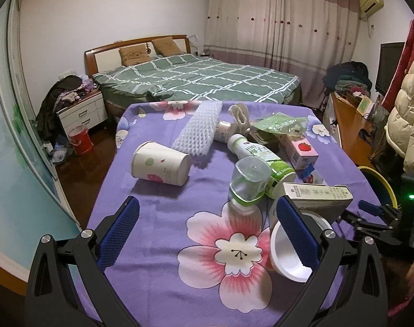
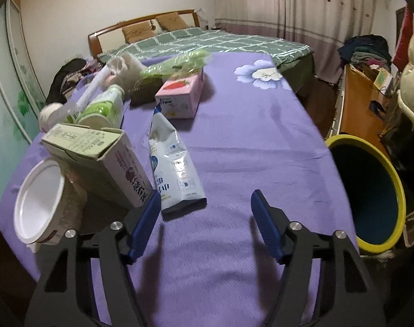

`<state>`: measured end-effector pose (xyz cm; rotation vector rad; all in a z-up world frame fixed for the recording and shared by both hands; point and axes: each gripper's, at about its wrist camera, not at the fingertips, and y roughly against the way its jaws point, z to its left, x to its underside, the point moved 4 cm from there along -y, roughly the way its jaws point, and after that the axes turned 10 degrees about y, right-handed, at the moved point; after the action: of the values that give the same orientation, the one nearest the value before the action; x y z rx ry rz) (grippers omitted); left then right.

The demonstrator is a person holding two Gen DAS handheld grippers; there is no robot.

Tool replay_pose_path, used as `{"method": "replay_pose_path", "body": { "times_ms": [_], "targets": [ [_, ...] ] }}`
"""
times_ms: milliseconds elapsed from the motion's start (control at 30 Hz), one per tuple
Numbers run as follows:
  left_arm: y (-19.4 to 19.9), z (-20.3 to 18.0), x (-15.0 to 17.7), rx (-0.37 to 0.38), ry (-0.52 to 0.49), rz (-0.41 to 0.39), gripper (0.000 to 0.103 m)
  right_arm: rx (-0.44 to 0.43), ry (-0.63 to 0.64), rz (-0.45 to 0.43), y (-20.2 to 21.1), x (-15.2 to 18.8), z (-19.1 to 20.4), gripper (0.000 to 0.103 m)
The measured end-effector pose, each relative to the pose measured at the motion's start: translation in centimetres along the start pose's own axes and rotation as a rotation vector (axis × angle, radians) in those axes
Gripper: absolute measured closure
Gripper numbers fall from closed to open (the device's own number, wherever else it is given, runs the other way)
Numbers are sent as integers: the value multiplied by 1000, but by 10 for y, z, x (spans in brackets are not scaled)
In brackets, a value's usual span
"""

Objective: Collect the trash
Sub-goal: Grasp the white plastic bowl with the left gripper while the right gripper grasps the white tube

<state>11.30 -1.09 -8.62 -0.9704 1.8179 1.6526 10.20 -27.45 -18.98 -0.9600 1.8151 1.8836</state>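
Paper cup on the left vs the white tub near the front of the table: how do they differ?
The paper cup is tall, printed with fruit motifs; the white tub is squat with a speckled brown outside. The paper cup lies alone on the purple cloth; the white tub sits against a leaning carton. In the left wrist view the cup's base shows, the tub's open mouth. Both lie tipped over, and the tub looks empty.

A white foil pouch (image 2: 177, 160) lay flat just ahead of the right claw (image 2: 207, 212), its near end by the left pad. Left of it a green-and-white carton (image 2: 98, 158) tilted on a tipped white cup (image 2: 40, 201). Farther ahead stood a pink strawberry box (image 2: 181, 95) and a green bottle (image 2: 106, 106). To the right, the yellow-rimmed bin (image 2: 370, 190) gaped.
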Motion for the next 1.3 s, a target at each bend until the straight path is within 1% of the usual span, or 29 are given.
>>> {"method": "replay_pose_path", "body": {
  "times_ms": [67, 133, 233, 333, 467, 533, 567, 600, 633, 667, 933, 1133, 1300],
  "targets": [
    [-2, -3, 0, 7, -3, 3, 4, -16, 8, 17, -10, -2, 2, 40],
    [-4, -6, 0, 12, -8, 6, 4, -8, 23, 17, -13, -5, 3, 40],
    [-5, -9, 1, 21, -13, 11, 4, -30, 30, 24, -18, -12, 4, 40],
    [-4, -13, 3, 33, -17, 16, 4, -35, 45, 32, -23, -18, 6, 41],
    [-2, -18, 5, 51, -28, 20, 4, -31, 72, 33, -26, -23, 9, 58],
    [-1, -20, 7, 57, -32, 23, 4, -44, 73, 33, -27, -24, 10, 63],
    [-1, -20, 8, 60, -33, 23, 4, -54, 67, 32, -26, -24, 9, 70],
    [0, -21, 9, 62, -36, 24, 4, -60, 61, 31, -27, -24, 8, 81],
    [1, -22, 9, 63, -37, 25, 4, -59, 51, 31, -27, -24, 6, 89],
    [2, -23, 9, 65, -38, 27, 4, -62, 41, 30, -26, -23, 4, 95],
    [4, -30, 15, 86, -53, 37, 4, -99, -36, 8, -14, -14, -7, 97],
    [1, -39, 21, 106, -69, 54, 4, -108, -74, -13, 2, -6, -16, 97],
    [-3, -51, 31, 130, -93, 80, 4, -110, -94, -33, 20, 1, -26, 97]
  ]
}}
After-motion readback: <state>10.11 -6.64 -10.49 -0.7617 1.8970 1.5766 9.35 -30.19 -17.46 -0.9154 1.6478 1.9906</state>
